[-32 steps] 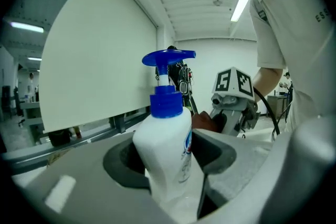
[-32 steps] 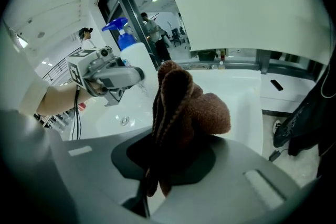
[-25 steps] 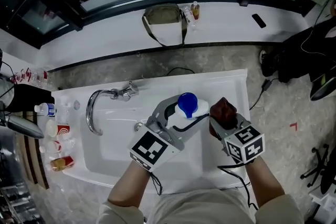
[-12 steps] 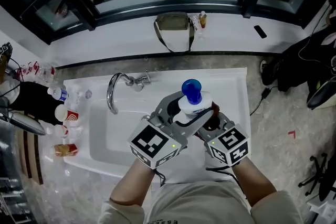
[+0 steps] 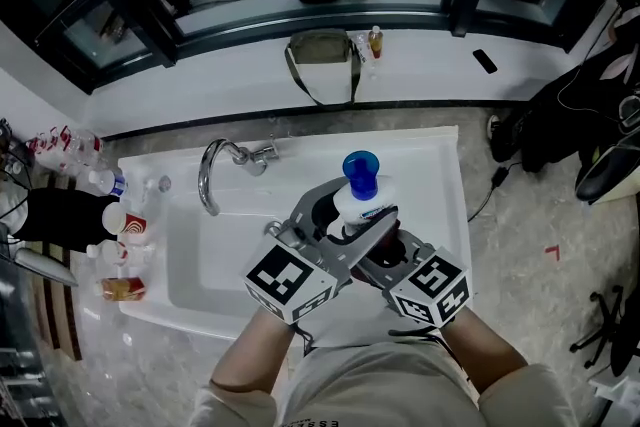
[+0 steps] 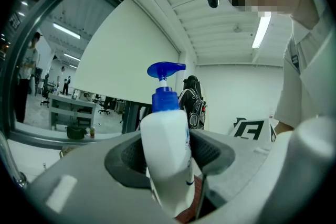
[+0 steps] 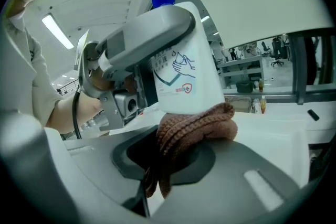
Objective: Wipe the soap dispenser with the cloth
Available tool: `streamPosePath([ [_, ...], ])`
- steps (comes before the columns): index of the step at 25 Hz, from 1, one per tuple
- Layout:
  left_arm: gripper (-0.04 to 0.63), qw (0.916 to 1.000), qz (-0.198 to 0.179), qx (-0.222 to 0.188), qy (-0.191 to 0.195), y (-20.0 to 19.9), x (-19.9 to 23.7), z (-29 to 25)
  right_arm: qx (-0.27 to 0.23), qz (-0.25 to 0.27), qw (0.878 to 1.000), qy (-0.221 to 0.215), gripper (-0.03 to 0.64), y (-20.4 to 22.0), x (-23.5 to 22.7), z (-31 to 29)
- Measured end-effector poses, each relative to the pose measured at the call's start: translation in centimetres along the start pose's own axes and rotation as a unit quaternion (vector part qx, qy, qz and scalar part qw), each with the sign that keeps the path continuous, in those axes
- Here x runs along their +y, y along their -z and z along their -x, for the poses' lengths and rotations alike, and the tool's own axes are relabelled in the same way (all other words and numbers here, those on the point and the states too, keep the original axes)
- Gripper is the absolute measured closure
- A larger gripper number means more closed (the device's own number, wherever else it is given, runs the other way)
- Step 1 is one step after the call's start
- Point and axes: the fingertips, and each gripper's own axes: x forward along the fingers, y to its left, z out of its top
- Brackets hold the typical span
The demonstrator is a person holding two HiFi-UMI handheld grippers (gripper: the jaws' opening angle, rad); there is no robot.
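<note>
The right gripper (image 7: 176,160) has brought its cloth (image 7: 195,124) (dark red) in under the soap dispenser (image 7: 184,60).

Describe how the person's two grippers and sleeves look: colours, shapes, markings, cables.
The left gripper and right gripper are grey plastic with broad jaws and dark ribbed pads. Each bears a white cube of black square markers. A black cable loops off the left one. The sleeves are short and pale.

The white sink counter (image 5: 432,160) bears a chrome faucet (image 5: 211,177), plus cups (image 5: 133,224) and a bottle (image 5: 104,181) at left.
</note>
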Motion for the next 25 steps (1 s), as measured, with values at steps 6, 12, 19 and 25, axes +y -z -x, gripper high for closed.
streamPosePath([
  [6,0.368,0.9998,-0.018,0.007,0.0,1.4,-0.1,-1.0,0.004,0.006,1.0,0.012,0.535,0.9,-1.4,2.8],
  [12,0.371,0.9996,-0.022,0.016,0.001,4.2,0.1,-3.4,0.006,-0.009,0.995,0.1,0.535,1.9,-7.6,6.4],
  [19,0.371,0.9988,-0.041,0.027,-0.006,8.7,1.4,-7.1,0.009,-0.012,0.982,0.19,0.535,2.2,-15.1,10.0],
  [25,0.371,0.9968,-0.06,0.036,0.038,15.0,1.0,-10.6,0.013,-0.043,0.977,0.207,0.535,3.7,-19.1,10.6],
])
